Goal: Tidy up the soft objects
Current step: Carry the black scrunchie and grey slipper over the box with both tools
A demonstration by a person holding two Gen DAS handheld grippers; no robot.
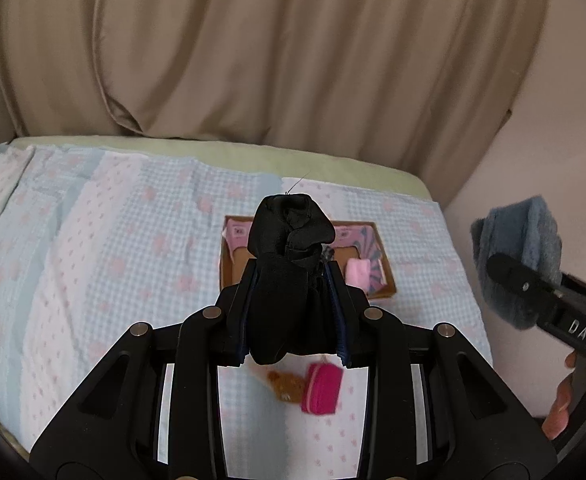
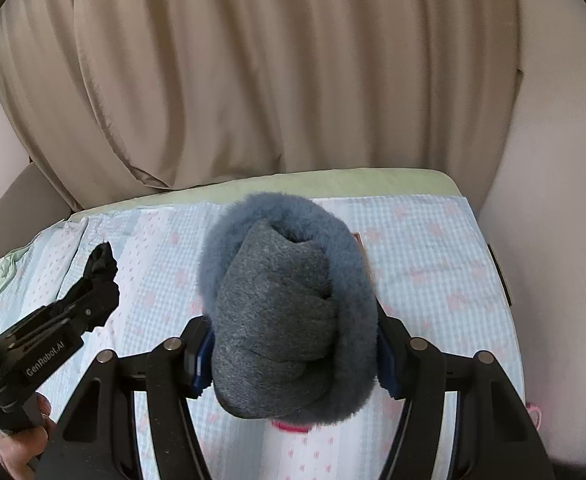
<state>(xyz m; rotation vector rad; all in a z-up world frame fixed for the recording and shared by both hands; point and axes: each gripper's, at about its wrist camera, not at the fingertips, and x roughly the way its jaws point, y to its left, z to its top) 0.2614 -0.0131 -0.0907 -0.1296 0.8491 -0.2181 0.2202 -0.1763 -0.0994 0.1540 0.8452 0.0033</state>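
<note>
Lying on the pale blue checked bedspread below the grippers are a small brown plush bear, a pink zippered pouch and an open cardboard box. Clamped narrowly, the left gripper pinches a crumpled black fabric bundle aloft; the right gripper, spread wider, grips a bulky blue-grey fleecy roll that hides the box.

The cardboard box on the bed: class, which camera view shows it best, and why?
The left wrist view. There the cardboard box lies open on the bed beyond the black cloth, with a pink roll inside. In the right wrist view the grey fuzzy bundle hides nearly all of it.
</note>
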